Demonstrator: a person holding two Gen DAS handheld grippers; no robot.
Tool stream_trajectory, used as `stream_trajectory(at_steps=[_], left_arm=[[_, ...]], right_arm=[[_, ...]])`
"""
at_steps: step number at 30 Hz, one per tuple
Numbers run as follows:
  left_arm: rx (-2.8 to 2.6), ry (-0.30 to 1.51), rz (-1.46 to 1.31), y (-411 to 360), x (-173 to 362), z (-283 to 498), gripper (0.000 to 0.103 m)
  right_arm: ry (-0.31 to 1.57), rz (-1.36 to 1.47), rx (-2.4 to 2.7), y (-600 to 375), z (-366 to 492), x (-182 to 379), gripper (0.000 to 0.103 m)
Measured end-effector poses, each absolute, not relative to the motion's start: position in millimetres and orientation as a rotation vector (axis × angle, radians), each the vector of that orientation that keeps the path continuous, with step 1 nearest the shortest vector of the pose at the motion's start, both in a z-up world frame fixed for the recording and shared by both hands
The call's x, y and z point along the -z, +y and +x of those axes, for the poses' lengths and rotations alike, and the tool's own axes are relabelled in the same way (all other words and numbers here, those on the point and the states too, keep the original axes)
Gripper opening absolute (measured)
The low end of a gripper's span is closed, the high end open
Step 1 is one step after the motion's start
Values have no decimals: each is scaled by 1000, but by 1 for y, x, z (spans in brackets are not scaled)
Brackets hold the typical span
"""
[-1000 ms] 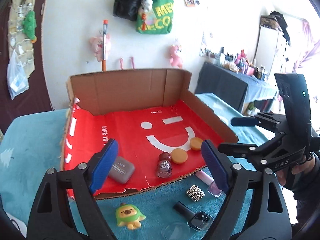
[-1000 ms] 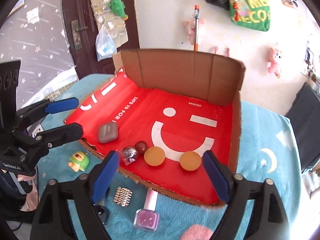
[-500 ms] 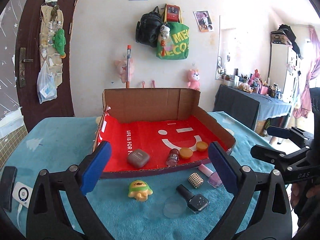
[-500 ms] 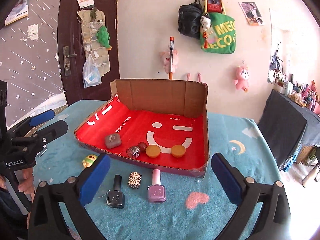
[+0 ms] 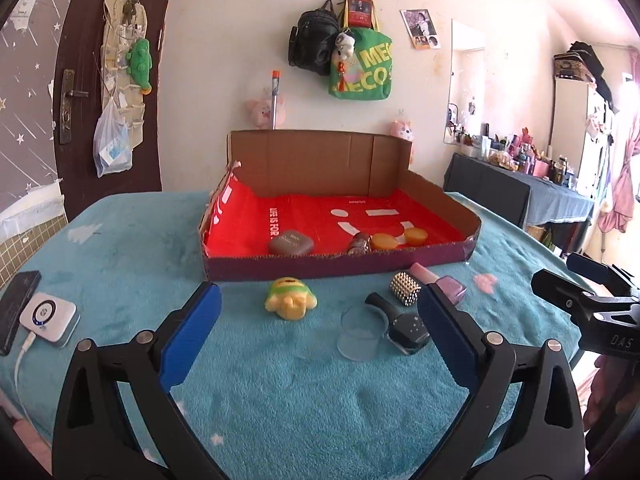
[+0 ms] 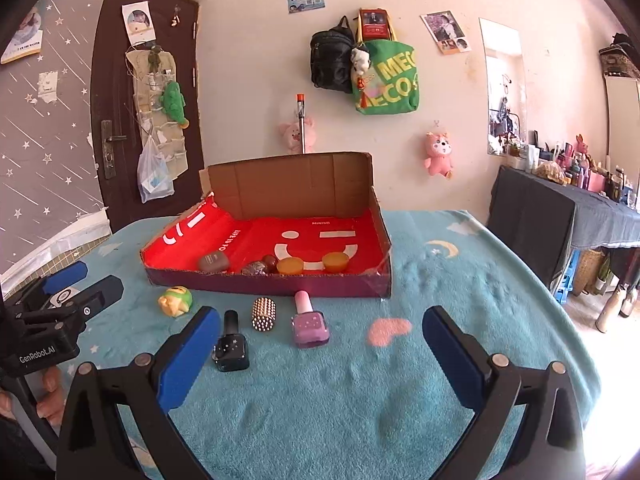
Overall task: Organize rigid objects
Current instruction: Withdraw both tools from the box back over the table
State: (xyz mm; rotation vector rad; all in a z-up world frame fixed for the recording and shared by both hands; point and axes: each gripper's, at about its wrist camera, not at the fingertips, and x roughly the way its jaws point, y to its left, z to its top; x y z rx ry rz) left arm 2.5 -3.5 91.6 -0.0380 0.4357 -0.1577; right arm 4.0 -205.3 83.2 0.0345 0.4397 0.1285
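A red-lined cardboard box (image 5: 336, 268) (image 6: 264, 282) stands on the teal cloth and holds a grey case (image 5: 291, 241), a glittery bottle (image 5: 358, 243) and two orange lids (image 5: 384, 241). In front of it lie a green-yellow toy (image 5: 291, 299) (image 6: 175, 300), a clear disc (image 5: 360, 338), a dark polish bottle (image 5: 400, 322) (image 6: 231, 342), a studded cylinder (image 5: 405, 288) (image 6: 264, 314) and a purple polish bottle (image 5: 440, 280) (image 6: 309, 320). My left gripper (image 5: 320, 338) and right gripper (image 6: 320, 354) are open, empty, held back from these objects.
A phone and a white charger (image 5: 48, 317) lie at the cloth's left edge. A dark table with bottles (image 6: 568, 216) stands at the right. Bags and plush toys hang on the back wall.
Both grippers have pulled back and dropped lower, away from the box. The view went from looking down into the box to a low, level view of the whole table.
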Motion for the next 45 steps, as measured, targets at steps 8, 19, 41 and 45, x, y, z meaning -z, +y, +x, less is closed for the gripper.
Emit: stream_trajectory(at_steps=[8,19,41,45], left_arm=[[128,474,-53,0,-61,-1,100],[108,508,-40,-5,-40,2,100],[113,589,-35,6,-48,36,100],[106,614,-65,14,-52,51,100]], right_arm=[[466,39,-97,-205,1,-43,103],[474,57,-85,-197,1,-11,103],[520,58,-79,-198,29,-13,103],[533,55,-81,-198,41,-20,103]])
